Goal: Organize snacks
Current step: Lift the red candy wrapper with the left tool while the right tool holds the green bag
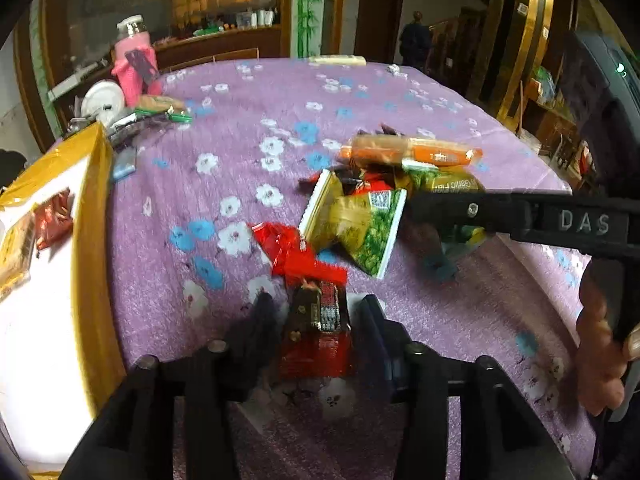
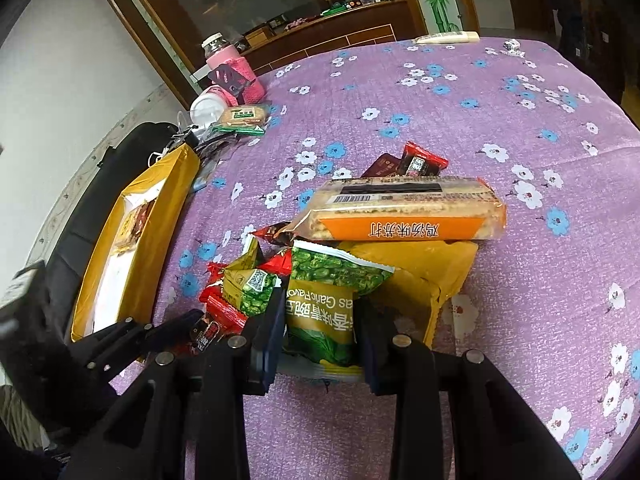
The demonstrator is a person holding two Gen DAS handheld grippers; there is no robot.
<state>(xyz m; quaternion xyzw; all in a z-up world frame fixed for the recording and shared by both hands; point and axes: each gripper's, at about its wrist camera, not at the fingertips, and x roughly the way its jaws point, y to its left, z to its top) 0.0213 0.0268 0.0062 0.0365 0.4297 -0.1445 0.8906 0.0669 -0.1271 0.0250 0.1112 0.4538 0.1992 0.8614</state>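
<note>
Purple flowered tablecloth (image 1: 248, 128): my left gripper (image 1: 316, 320) straddles a red candy packet (image 1: 316, 332), jaws apart, packet lengthwise between them; my right gripper (image 2: 320, 332) is clamped on a green pea packet (image 2: 324, 320). Yellow tray (image 1: 94, 240) lies left.

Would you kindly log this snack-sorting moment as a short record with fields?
surface: purple floral tablecloth
left hand-held gripper: jaws apart, small red snack packet between them
right hand-held gripper: shut on green pea packet
pile: long orange cracker pack lying on top
tray: yellow-rimmed tray at left, a few snacks inside
</note>
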